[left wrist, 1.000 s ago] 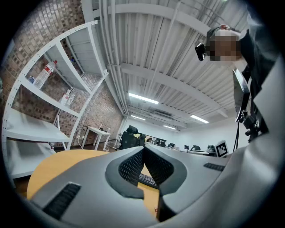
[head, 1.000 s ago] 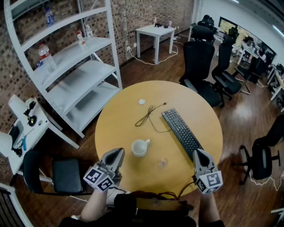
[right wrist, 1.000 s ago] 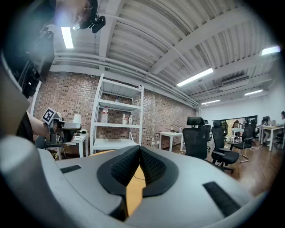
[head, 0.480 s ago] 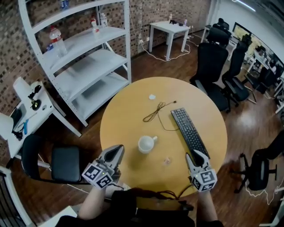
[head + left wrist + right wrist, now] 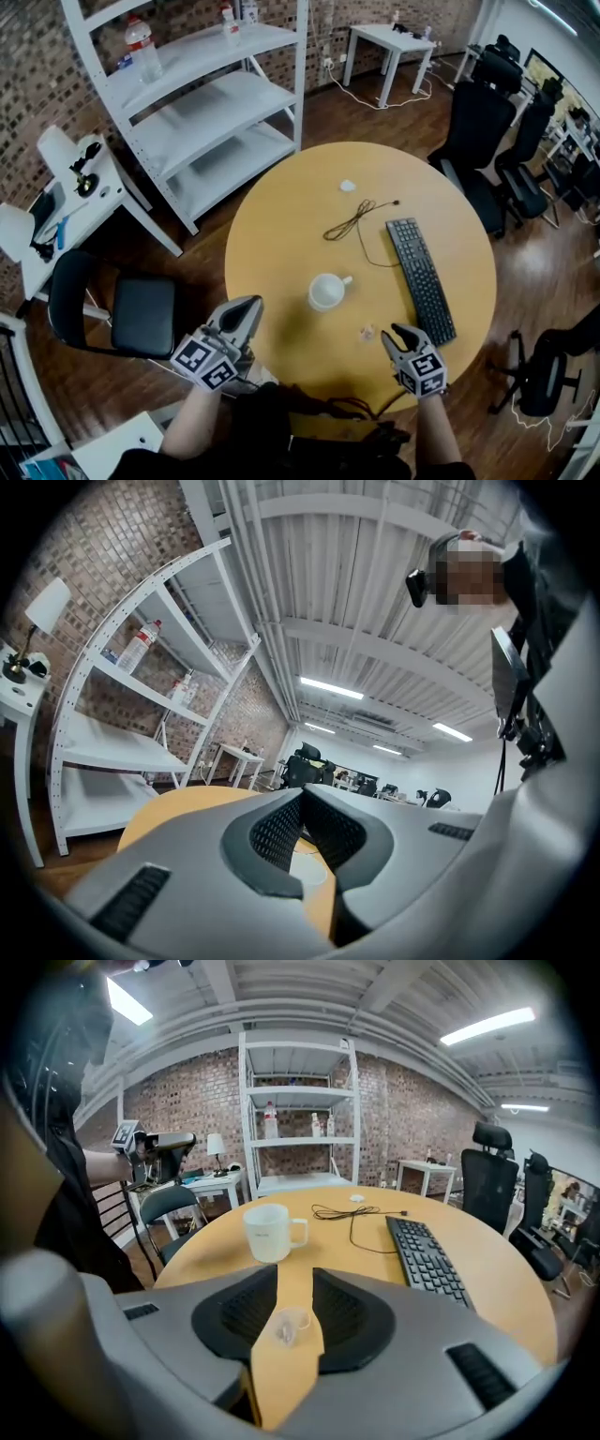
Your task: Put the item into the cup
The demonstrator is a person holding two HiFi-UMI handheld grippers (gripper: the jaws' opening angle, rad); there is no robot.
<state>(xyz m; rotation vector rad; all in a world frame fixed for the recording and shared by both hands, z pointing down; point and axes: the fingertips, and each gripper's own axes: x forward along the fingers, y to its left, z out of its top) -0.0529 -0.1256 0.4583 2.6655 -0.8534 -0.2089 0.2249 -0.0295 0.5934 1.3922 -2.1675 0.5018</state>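
Item (image 5: 367, 332): small, clear, lying bare on the round wooden table (image 5: 281, 234), near the edge closest to the person. Not in the cup, not lifted, not even gripped. Framed dead centre in the right gripper view (image 5: 286, 1327), down in the gap of the right gripper (image 5: 296, 1279). Jaws spread wide there, pads clear of it on both sides, nothing pinched. Lined up for the grab, by the look of it.

White mug (image 5: 327, 292) upright near the middle of the table, handle toward the keyboard (image 5: 420, 279), near the item but apart from it. Looks empty from above. Straight ahead of the right gripper's jaws too (image 5: 270, 1232).

Left gripper (image 5: 246, 311) off the table's edge on the person's left, tips pressed together (image 5: 300, 801), carrying nothing, out of the play for now.

So, by this reading: approach about made, everything else to come. Close on the item, raise it, carry it across to the mug, drop it in.
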